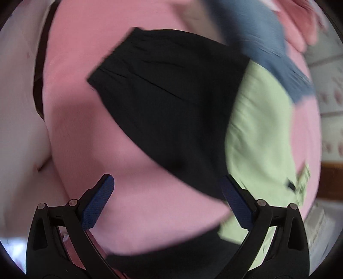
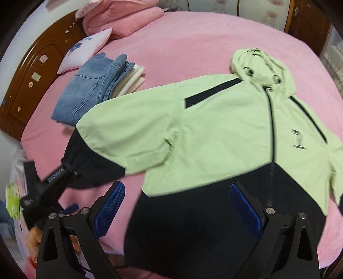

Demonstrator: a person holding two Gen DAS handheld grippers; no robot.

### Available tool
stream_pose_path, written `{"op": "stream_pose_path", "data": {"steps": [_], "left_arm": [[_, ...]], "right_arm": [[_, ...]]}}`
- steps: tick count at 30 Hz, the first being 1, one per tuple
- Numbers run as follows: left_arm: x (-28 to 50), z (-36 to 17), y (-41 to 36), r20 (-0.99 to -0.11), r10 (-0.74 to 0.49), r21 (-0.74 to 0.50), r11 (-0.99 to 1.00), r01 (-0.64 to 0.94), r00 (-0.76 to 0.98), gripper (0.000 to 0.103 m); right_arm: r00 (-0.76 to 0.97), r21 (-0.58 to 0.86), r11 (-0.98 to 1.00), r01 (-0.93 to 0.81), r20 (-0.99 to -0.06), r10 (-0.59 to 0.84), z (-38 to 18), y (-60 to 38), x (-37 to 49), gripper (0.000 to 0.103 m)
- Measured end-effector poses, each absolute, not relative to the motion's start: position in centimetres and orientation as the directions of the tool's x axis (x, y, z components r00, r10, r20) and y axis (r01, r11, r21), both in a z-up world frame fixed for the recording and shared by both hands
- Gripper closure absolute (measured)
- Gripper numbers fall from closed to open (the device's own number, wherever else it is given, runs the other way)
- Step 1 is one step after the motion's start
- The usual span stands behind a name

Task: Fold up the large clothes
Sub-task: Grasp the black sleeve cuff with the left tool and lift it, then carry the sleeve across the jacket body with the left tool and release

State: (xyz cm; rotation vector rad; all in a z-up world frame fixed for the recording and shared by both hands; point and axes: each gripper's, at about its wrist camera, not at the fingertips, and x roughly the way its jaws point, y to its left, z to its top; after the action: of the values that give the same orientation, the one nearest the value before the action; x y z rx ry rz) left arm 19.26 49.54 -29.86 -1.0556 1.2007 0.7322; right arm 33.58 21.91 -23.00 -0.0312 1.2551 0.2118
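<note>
Here, smooth green-and-black hooded jacket (image 2: 214, 128) flat on fuzzy pink bedspread (image 2: 193, 43); left gripper (image 1: 167, 201) and right gripper (image 2: 178, 206) both released, empty; left view motion-blurred.

Bed with pink sheet (image 2: 193, 36). On it: green-and-black hooded jacket (image 2: 214, 133), spread flat. Beyond the jacket: folded jeans (image 2: 92, 85), pillow (image 2: 85, 50), pink quilt (image 2: 122, 19).

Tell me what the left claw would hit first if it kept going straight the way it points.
Probably the pink bedsheet, which fills the gap in front of the open left claw. The jacket's black sleeve cuff lies just beyond. The left wrist view is blurred, so depth is uncertain.
</note>
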Motion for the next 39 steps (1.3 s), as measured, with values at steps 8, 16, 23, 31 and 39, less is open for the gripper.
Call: {"op": "stream_pose_path", "data": {"steps": [8, 16, 23, 31, 39], "left_arm": [[18.8, -35.5, 56.3, -0.983, 0.015, -0.175, 0.18, -0.968, 0.181, 0.025], [21.4, -36.9, 59.6, -0.962, 0.21, -0.128, 0.221, -0.967, 0.175, 0.075], [22.7, -33.9, 59.6, -0.907, 0.355, -0.133, 0.268, -0.954, 0.227, 0.097], [26.5, -23.0, 52.7, -0.682, 0.563, -0.146, 0.521, -0.841, 0.467, 0.098], [31.9, -13.3, 39.4, -0.543, 0.39, -0.261, 0.763, -0.591, 0.744, 0.098]], "right_arm": [[0.257, 0.094, 0.989, -0.116, -0.959, 0.122, -29.2, 26.7, 39.8, 0.004], [0.246, 0.1, 0.995, -0.03, -0.964, 0.104, -31.2, 26.8, 41.1, 0.004], [0.251, 0.099, 0.994, 0.036, -0.964, 0.087, -31.7, 24.2, 40.6, 0.004], [0.287, 0.121, 0.982, 0.144, -0.955, 0.075, -30.8, 18.1, 39.8, 0.004], [0.349, 0.164, 0.948, 0.273, -0.935, 0.061, -27.5, 6.6, 40.3, 0.004]]}}
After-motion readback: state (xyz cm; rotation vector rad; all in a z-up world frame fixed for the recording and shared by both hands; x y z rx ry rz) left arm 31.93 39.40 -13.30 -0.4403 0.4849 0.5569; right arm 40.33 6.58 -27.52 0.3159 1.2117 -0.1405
